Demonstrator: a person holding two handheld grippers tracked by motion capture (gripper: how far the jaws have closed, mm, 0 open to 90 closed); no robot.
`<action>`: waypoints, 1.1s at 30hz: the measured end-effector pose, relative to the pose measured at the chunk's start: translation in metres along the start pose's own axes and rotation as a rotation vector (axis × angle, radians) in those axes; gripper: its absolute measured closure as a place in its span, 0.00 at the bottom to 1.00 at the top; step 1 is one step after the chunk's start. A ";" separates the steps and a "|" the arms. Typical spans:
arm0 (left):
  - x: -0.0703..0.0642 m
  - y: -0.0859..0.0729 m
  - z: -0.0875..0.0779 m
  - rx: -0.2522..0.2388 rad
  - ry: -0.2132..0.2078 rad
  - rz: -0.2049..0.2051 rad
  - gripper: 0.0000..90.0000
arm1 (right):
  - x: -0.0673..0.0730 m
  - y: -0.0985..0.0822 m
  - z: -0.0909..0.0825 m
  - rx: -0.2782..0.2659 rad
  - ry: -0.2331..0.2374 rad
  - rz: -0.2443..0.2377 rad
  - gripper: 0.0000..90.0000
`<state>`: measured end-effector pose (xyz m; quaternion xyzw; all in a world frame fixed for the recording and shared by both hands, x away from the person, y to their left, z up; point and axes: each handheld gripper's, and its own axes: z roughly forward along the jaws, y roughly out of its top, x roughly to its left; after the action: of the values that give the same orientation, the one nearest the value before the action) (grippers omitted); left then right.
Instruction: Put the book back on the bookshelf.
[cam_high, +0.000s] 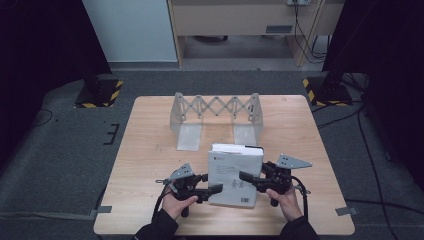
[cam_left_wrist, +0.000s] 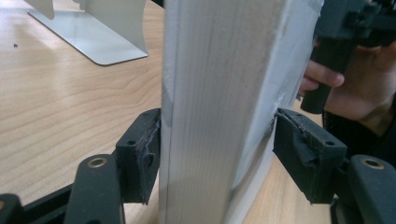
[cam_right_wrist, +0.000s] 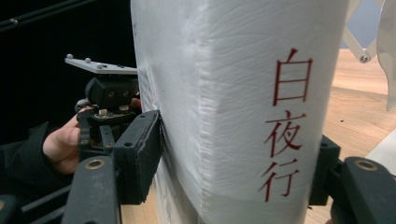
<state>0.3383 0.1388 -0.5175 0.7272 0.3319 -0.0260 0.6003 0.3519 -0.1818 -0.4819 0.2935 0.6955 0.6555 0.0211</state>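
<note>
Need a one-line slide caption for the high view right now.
Both grippers, left and right, clamp a thick white book upright on the wooden table, before a metal expandable bookend rack.

Stood on grey carpet (cam_high: 60, 145): a light wooden table (cam_high: 150, 150). At twelve o'clock, a pale wall panel (cam_high: 130, 27) beside a wooden desk (cam_high: 240, 20). At ten and two, yellow-black striped stand bases (cam_high: 100, 92), flanked by dark curtains (cam_high: 35, 45). Dim overall.

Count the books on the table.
1. The book stands near the table's front edge, clamped between the left gripper and right gripper, before the empty rack.
</note>
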 end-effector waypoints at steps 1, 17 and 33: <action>0.002 0.000 -0.003 -0.005 -0.001 -0.007 0.36 | 0.000 0.000 0.000 0.000 0.001 0.003 0.40; 0.016 0.002 -0.013 -0.036 0.008 -0.056 0.28 | 0.000 0.001 -0.006 -0.005 0.000 0.015 0.54; 0.008 0.002 0.006 0.025 -0.005 0.003 0.33 | 0.001 0.002 -0.003 -0.031 0.041 0.029 0.57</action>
<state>0.3480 0.1370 -0.5216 0.7352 0.3289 -0.0311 0.5919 0.3506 -0.1838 -0.4788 0.2897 0.6811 0.6724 0.0020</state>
